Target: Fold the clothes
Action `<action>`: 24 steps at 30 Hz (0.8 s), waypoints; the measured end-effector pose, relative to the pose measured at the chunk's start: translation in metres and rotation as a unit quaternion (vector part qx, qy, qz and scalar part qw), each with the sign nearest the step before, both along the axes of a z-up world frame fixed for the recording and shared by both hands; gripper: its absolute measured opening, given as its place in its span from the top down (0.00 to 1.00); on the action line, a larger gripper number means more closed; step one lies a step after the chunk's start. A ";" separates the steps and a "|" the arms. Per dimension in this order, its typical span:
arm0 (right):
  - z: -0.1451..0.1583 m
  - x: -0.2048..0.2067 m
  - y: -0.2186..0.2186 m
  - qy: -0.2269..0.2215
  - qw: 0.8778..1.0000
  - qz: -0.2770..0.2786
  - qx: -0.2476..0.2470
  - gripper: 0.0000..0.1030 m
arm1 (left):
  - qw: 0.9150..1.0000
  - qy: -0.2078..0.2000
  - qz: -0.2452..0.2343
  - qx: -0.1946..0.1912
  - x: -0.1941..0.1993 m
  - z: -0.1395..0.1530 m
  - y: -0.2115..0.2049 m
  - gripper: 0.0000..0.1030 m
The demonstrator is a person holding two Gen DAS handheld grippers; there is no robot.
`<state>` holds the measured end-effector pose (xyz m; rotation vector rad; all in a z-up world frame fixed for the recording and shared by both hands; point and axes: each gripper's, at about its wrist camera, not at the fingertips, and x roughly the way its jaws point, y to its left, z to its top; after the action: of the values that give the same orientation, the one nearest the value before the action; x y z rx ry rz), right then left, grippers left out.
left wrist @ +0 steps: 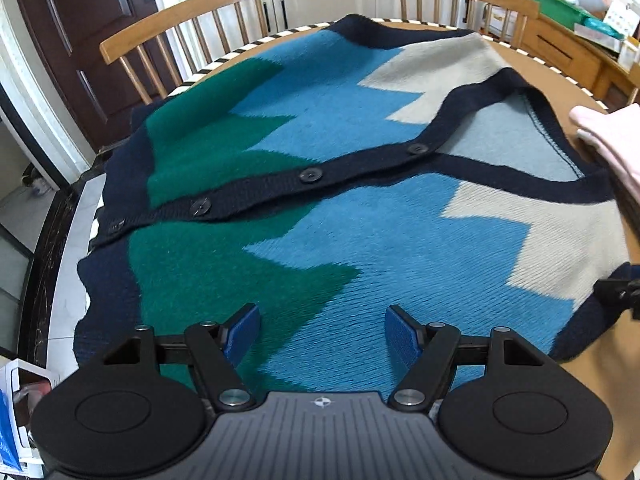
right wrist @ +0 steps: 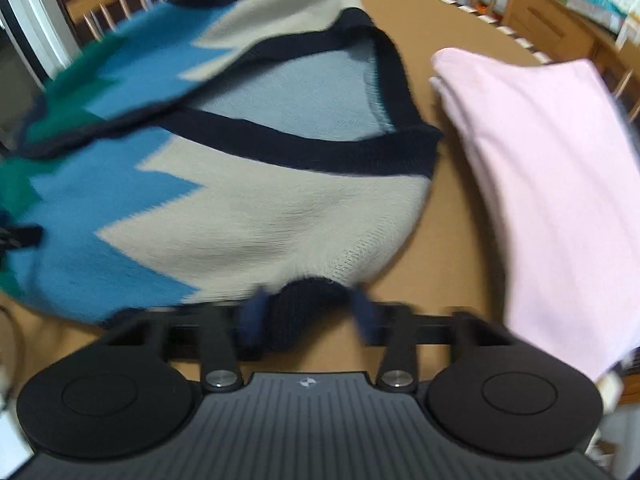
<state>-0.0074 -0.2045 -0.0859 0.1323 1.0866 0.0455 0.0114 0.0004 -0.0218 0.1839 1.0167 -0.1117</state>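
A knitted cardigan (left wrist: 340,184) in green, blue and beige with navy trim and dark buttons lies flat on the round brown table (left wrist: 520,58). My left gripper (left wrist: 322,330) hovers over its blue and green part with its blue pads (left wrist: 242,334) wide apart and nothing between them. In the right wrist view the cardigan (right wrist: 248,208) fills the left half. My right gripper (right wrist: 308,312) is at its near edge, with a navy sleeve cuff (right wrist: 304,304) lying between the parted blue pads (right wrist: 254,316); the view is blurred.
A folded pink garment (right wrist: 552,200) lies on the table right of the cardigan, and its edge shows in the left wrist view (left wrist: 612,140). Wooden chairs (left wrist: 192,36) stand behind the table. A sideboard with a green bin (left wrist: 560,4) is at the back right.
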 end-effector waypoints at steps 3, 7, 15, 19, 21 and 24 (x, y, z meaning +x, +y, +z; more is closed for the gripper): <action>0.008 -0.004 -0.001 -0.015 0.999 -0.008 0.033 0.89 | 1.000 0.003 0.001 -0.001 -0.001 -0.002 0.003 0.30; 0.048 -0.015 -0.025 -0.067 0.992 -0.039 0.102 0.90 | 1.000 0.000 -0.005 0.003 -0.004 0.003 0.004 0.30; 0.059 -0.027 -0.041 -0.040 0.999 -0.028 0.023 0.90 | 1.000 -0.015 -0.005 -0.010 0.006 0.014 0.011 0.27; 0.041 -0.030 -0.045 0.009 1.000 -0.029 -0.008 0.81 | 1.000 -0.027 -0.001 -0.009 0.011 0.020 0.021 0.27; 0.044 -0.030 -0.046 0.016 0.999 -0.023 -0.031 0.65 | 0.999 -0.034 0.002 -0.007 0.015 0.024 0.027 0.27; 0.075 -0.026 -0.047 -0.031 0.996 0.009 -0.086 0.56 | 0.997 -0.074 0.022 0.014 0.045 0.042 0.051 0.26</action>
<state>-0.0331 -0.2517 -0.0109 -0.0342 1.0252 -0.0269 0.0563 0.0513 0.0207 0.1919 0.8744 -0.0431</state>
